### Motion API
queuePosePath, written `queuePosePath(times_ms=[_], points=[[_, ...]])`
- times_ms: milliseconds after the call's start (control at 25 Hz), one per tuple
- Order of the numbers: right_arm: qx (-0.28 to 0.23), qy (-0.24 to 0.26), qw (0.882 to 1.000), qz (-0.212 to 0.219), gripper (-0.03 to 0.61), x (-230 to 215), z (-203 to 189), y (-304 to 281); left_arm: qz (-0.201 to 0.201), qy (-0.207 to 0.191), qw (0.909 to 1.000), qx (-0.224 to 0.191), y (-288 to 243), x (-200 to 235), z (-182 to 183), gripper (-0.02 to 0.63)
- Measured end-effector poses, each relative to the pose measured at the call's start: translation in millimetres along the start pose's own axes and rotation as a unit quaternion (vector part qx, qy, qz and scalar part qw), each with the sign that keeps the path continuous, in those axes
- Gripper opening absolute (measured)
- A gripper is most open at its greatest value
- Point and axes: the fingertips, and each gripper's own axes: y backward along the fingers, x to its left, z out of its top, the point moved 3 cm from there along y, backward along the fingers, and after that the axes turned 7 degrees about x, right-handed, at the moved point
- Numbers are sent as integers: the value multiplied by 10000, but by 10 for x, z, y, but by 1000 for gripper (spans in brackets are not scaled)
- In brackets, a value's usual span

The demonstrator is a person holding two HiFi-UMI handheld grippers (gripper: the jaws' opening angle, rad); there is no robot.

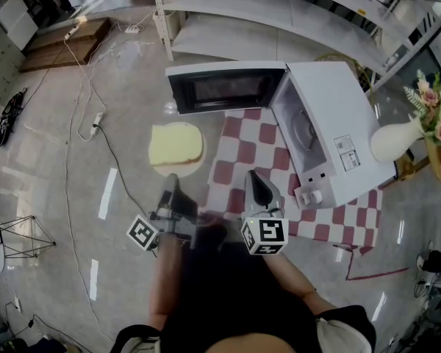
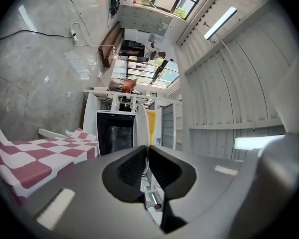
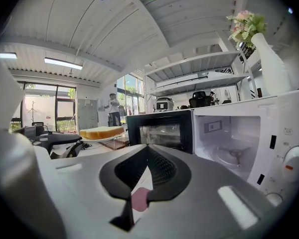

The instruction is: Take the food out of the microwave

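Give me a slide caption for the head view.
Left gripper holds plate of bread beside the open microwave.

the glossy grey surface (image 1: 132,197) fills most of the head view and throws back pale streaks of light; i cannot tell where the tabletop ends and the floor begins. a red and white checked cloth (image 1: 239,160) lies flat right of centre. on it, toward the upper right, sits a white microwave (image 1: 345,116), its door (image 1: 224,88) swung wide to the left and the cavity bare. a white vase (image 1: 393,140) with pink flowers is just beside it at the right edge. at the left, loose cables (image 1: 81,87) and a power strip (image 1: 97,120) trail across the grey, with a wooden board (image 1: 62,46) at the upper left.
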Motion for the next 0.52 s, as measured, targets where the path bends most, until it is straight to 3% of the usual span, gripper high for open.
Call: queuePosePath(times_ms=[520], points=[[44, -27, 10000, -1, -2, -8, -55, -38, -15, 16, 10000, -1, -21, 23, 2, 29]])
